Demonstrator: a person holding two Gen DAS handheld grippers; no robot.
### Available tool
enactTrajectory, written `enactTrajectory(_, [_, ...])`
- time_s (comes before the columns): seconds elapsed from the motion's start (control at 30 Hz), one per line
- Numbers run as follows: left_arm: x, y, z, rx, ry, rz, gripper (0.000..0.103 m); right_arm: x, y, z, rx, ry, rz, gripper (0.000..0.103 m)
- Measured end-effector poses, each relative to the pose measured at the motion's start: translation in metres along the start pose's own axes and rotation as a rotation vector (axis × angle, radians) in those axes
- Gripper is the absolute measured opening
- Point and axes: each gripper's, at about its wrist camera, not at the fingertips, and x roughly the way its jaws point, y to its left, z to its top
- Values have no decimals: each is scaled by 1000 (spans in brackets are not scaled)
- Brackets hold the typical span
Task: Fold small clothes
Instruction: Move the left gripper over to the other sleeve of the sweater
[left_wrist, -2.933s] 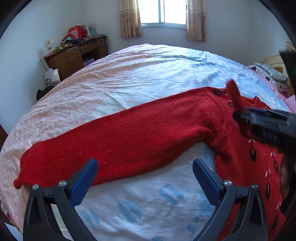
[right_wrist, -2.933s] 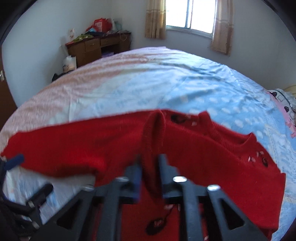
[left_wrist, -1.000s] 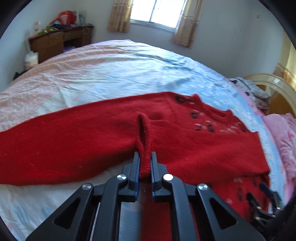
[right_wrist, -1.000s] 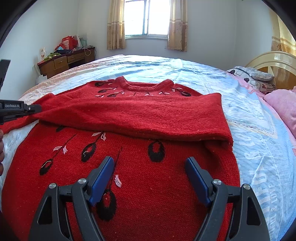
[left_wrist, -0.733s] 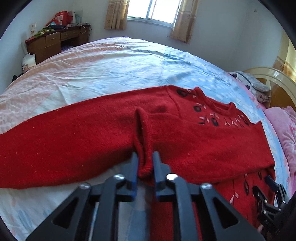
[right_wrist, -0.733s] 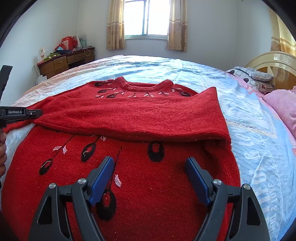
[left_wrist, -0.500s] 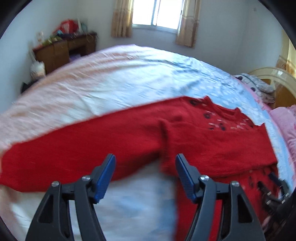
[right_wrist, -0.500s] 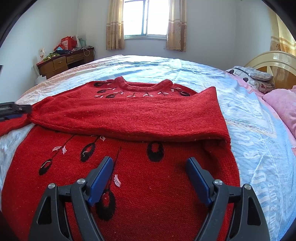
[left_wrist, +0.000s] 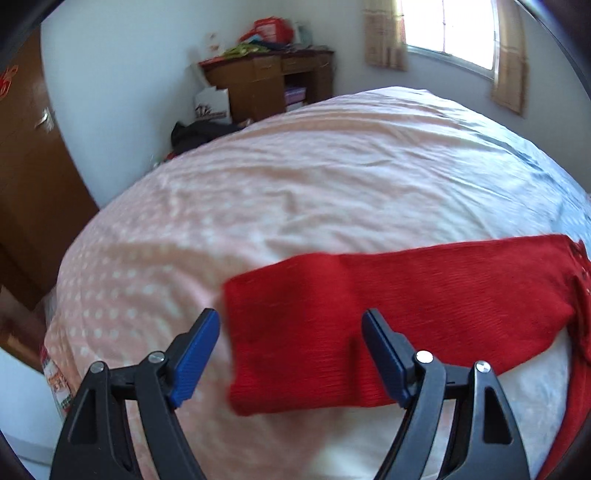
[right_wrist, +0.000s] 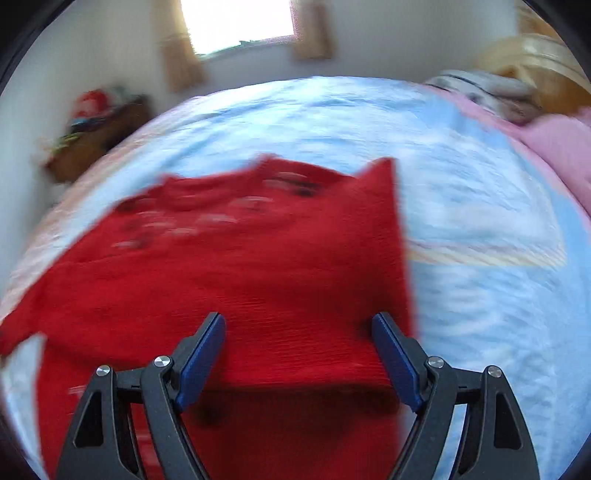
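- The red knitted sweater (right_wrist: 258, 266) lies flat on the bed's pink-and-blue dotted sheet (left_wrist: 258, 184).
- The left claw (left_wrist: 291, 354), released and empty, hovers over the outstretched sleeve's cuff end (left_wrist: 295, 332).
- The right claw (right_wrist: 299, 354), also released, hangs over the folded-in sleeve (right_wrist: 295, 314).
- The right view is motion-blurred, so the embroidery is indistinct.

A wide bed (left_wrist: 314, 192) fills the room, its cover pale pink with white dots toward the foot and light blue on the other side. Against the white wall (left_wrist: 122, 92) stands a dark wooden desk (left_wrist: 269, 83) piled with red and green clutter, a white bag (left_wrist: 210, 105) and dark bundle (left_wrist: 199, 133) on the floor beside it, and a brown wooden door (left_wrist: 29, 177) at the left edge. Daylight comes through a window (left_wrist: 461, 29) hung with short tan curtains (left_wrist: 384, 33), and pink bedding (right_wrist: 554, 147) lies by a pale wooden headboard (right_wrist: 535, 55).
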Motion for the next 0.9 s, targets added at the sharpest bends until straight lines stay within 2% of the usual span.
enactTrajectory(0.07, [6, 4, -6, -7, 22, -20, 82, -3, -23, 0, 106, -2, 78, 82])
enactTrajectory(0.2, [9, 0, -10, -9, 23, -33, 82, -17, -18, -5, 49, -26, 34, 82])
enactTrajectory(0.33, [8, 6, -4, -61, 14, -14, 82, -41, -10, -21, 48, -124, 10, 82])
enactTrajectory(0.43, [1, 24, -5, -149, -7, 2, 82, -66, 3, -31, -18, -205, 19, 82])
enactTrajectory(0.57, [-6, 40, -10, -199, -28, -33, 82, -88, 31, -41, -117, -293, 52, 82])
enactTrajectory(0.63, [-9, 43, -11, -206, -49, -70, 82, -93, 42, -45, -146, -304, 76, 82])
enactTrajectory(0.73, [0, 45, -12, -213, -20, -53, 82, -92, 62, -55, -214, -305, 113, 82])
enactTrajectory(0.83, [0, 54, -18, -280, 16, -44, 79, -94, 80, -68, -303, -325, 112, 82])
enactTrajectory(0.9, [-10, 63, -24, -357, 34, -75, 78, -95, 89, -75, -350, -341, 107, 82])
